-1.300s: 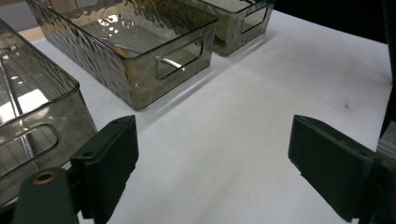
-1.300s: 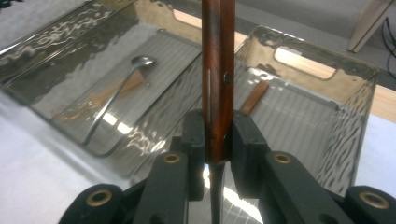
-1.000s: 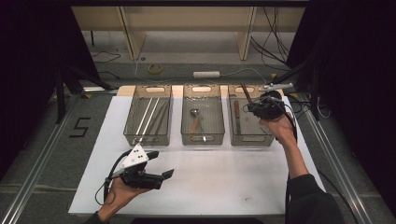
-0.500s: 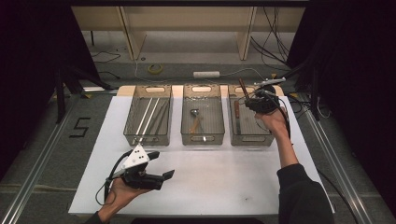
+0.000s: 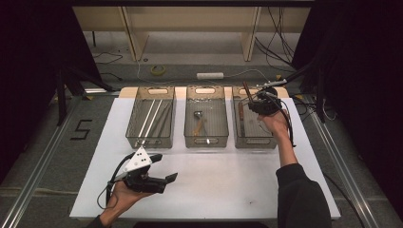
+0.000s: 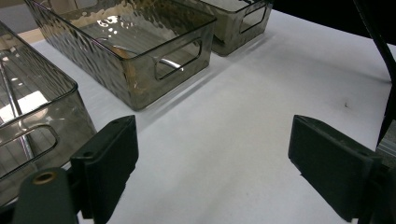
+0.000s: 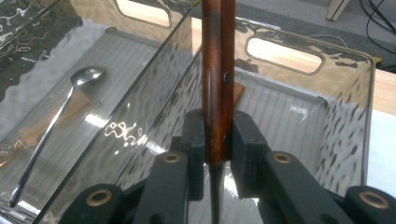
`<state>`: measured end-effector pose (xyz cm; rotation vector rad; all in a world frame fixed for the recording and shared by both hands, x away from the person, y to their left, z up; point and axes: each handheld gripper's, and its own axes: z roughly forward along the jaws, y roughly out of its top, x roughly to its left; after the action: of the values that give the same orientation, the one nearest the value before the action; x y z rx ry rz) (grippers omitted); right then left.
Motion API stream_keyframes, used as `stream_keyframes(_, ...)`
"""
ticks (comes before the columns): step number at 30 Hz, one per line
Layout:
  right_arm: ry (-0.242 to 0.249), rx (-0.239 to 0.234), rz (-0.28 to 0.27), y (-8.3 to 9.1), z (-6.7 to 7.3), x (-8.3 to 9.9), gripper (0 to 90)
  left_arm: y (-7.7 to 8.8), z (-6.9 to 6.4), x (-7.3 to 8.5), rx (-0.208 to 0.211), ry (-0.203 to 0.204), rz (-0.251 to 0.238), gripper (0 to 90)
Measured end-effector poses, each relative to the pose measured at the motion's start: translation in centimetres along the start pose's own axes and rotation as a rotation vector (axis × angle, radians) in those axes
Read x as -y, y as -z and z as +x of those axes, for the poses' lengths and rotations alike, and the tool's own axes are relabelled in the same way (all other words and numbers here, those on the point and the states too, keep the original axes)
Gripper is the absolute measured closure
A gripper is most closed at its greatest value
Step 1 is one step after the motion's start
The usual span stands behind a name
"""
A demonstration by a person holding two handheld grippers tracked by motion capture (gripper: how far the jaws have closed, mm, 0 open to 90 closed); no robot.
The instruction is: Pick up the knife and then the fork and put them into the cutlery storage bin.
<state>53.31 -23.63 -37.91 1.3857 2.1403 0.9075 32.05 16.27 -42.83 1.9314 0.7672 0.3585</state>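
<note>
At the upper right of the high view, the right gripper [image 5: 259,102] hangs over the right bin [image 5: 254,139], its jaws clamped on the wooden handle of a knife [image 7: 217,74] (the dark blade runs down between the jaws in the right gripper view). Another wooden-handled piece [image 5: 241,113] lies inside that bin. The middle bin [image 5: 206,140] holds a spoon [image 7: 51,121]. At the lower left, the left gripper [image 5: 161,180] rests above the white table [image 5: 228,185], jaws wide apart and holding nothing.
</note>
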Motion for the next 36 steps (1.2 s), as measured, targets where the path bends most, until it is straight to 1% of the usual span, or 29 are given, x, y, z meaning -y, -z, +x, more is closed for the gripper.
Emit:
stream_keyframes(2,0.004,0.003,0.003,-0.2,0.1,0.0,77.7,0.0,0.0,0.0,0.0,-0.003,0.0,15.5)
stream_keyframes(7,-0.007,0.009,0.014,-0.7,0.1,0.3,77.7,0.0,-0.1,0.0,0.001,-0.002,0.002,15.5)
stream_keyframes(10,-0.008,0.018,0.032,-1.0,0.2,0.4,77.7,0.0,-0.1,0.0,0.001,-0.003,0.002,15.4)
stream_keyframes(18,-0.012,0.03,0.051,-1.5,0.2,0.7,77.6,0.0,-0.1,0.0,0.001,-0.002,0.0,15.4)
stream_keyframes(22,0.0,0.039,0.075,-1.9,0.3,1.0,77.6,0.0,-0.1,0.0,0.001,-0.003,0.001,15.4)
stream_keyframes(27,0.011,0.045,0.088,-2.3,0.5,1.1,77.5,0.0,-0.1,0.0,0.001,-0.003,0.001,15.4)
stream_keyframes(36,0.015,0.054,0.116,-2.8,0.6,1.3,77.4,0.0,0.0,0.0,0.001,-0.003,0.002,15.3)
